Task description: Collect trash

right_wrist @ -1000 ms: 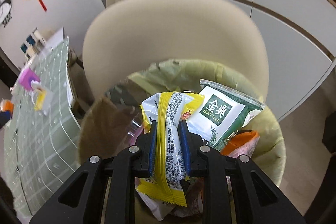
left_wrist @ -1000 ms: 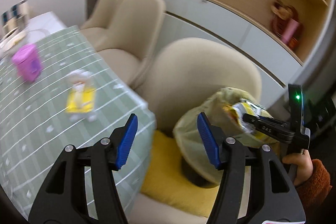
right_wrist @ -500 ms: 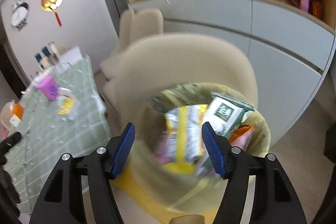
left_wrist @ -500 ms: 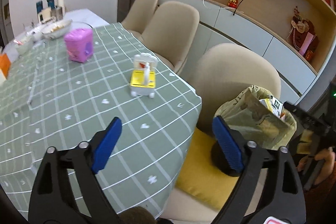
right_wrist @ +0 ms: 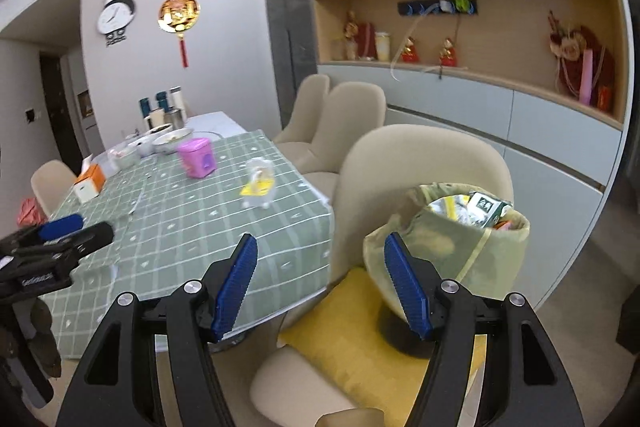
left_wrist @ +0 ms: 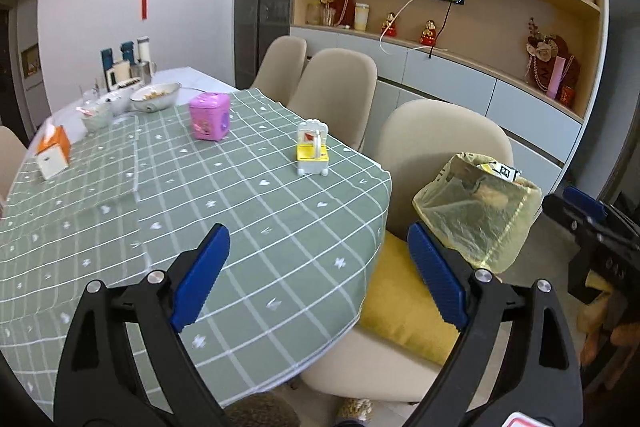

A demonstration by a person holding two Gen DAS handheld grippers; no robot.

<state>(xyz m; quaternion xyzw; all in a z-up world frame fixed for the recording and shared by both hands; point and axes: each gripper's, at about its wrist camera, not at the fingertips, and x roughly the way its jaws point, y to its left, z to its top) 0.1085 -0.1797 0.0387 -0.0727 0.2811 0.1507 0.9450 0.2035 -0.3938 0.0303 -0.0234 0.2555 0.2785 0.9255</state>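
A bin lined with a yellow-green bag (left_wrist: pixel 476 211) stands on a beige chair with a yellow cushion (left_wrist: pixel 404 307). In the right wrist view the bin (right_wrist: pixel 448 243) holds several wrappers, among them a green-and-white packet (right_wrist: pixel 488 205). My left gripper (left_wrist: pixel 316 231) is open and empty above the table's near corner, left of the bin. My right gripper (right_wrist: pixel 320 241) is open and empty, drawn back from the bin, which sits behind its right finger. Each gripper shows at the edge of the other's view: the right gripper (left_wrist: pixel 580 211) and the left gripper (right_wrist: pixel 60 231).
The table with a green checked cloth (left_wrist: pixel 240 227) carries a yellow-and-white toy (left_wrist: pixel 313 151), a pink box (left_wrist: pixel 210 115), an orange tissue box (left_wrist: pixel 52 151) and bowls (left_wrist: pixel 154 97) at the far end. More beige chairs (left_wrist: pixel 336 87) line its right side. Cabinets and shelves fill the wall behind.
My right gripper opened, dropped the yellow wrapper into the bin, and pulled back and up. My left gripper opened wider and drew back, turning from the bin toward the table.
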